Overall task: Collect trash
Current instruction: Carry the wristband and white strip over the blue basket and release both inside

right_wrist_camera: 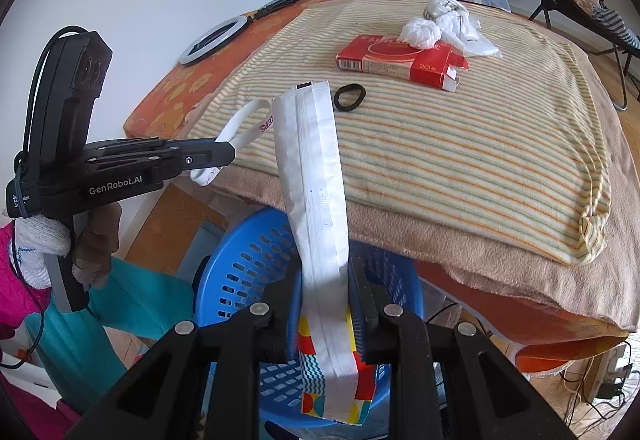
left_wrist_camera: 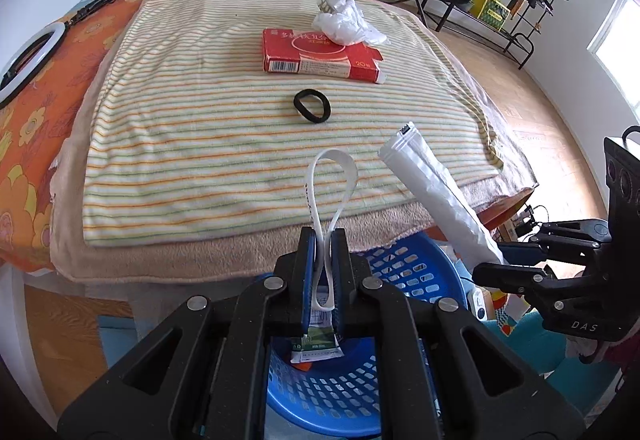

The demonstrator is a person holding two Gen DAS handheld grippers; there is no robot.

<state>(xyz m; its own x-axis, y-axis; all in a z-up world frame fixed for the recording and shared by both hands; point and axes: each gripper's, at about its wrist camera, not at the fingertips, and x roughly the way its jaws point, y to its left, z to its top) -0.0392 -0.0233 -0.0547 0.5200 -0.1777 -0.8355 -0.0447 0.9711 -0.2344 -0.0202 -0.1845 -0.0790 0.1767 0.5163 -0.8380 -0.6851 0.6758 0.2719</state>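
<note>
Left hand-held gripper is clamped on a white strip. Right hand-held gripper is clamped on a white wrapper; both over the blue basket.

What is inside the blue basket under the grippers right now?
In the blue basket, one green-and-white packet shows on the bottom, below the left gripper. The grippers and the held white wrapper cover the rest.
</note>
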